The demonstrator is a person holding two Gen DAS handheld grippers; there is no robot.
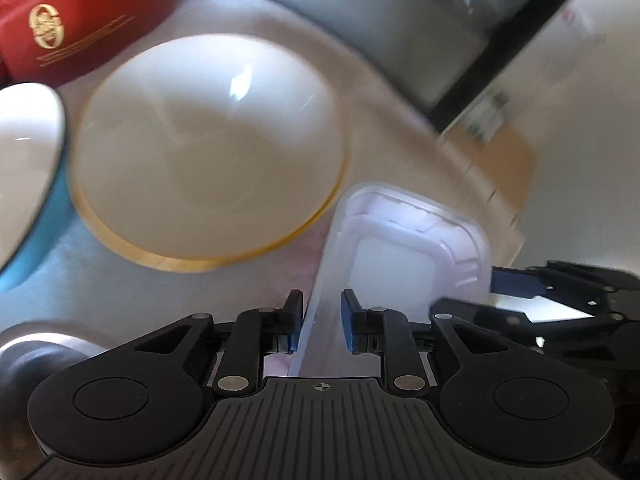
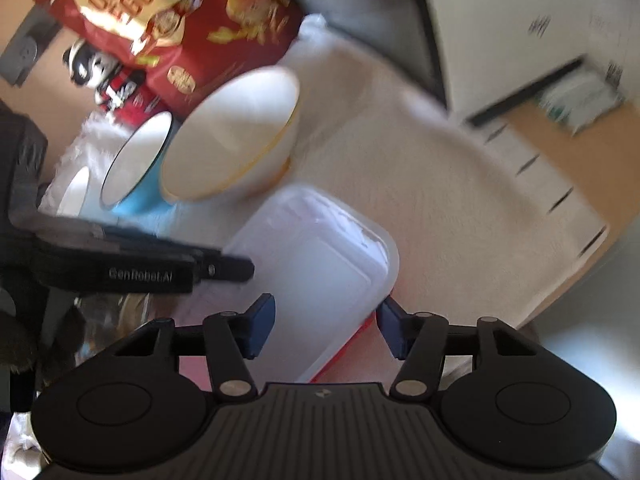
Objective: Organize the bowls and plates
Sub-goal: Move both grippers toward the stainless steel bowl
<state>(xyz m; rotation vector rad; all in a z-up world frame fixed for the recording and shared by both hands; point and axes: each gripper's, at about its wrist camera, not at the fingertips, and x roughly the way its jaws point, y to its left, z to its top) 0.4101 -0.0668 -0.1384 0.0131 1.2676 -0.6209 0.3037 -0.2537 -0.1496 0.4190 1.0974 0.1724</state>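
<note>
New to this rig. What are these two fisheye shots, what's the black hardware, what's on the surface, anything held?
No robot arm here: a person holds a two-finger gripper in each hand, each with a camera looking along its fingers.

The left wrist view shows the left gripper straddling one wall of a clear plastic container, a visible gap at one pad.

The right wrist view shows the right gripper spanning that container's near end; contact is unclear.

On the white fuzzy cloth sit a yellow-rimmed white bowl, a blue bowl beside it, and a red snack box behind.
</note>
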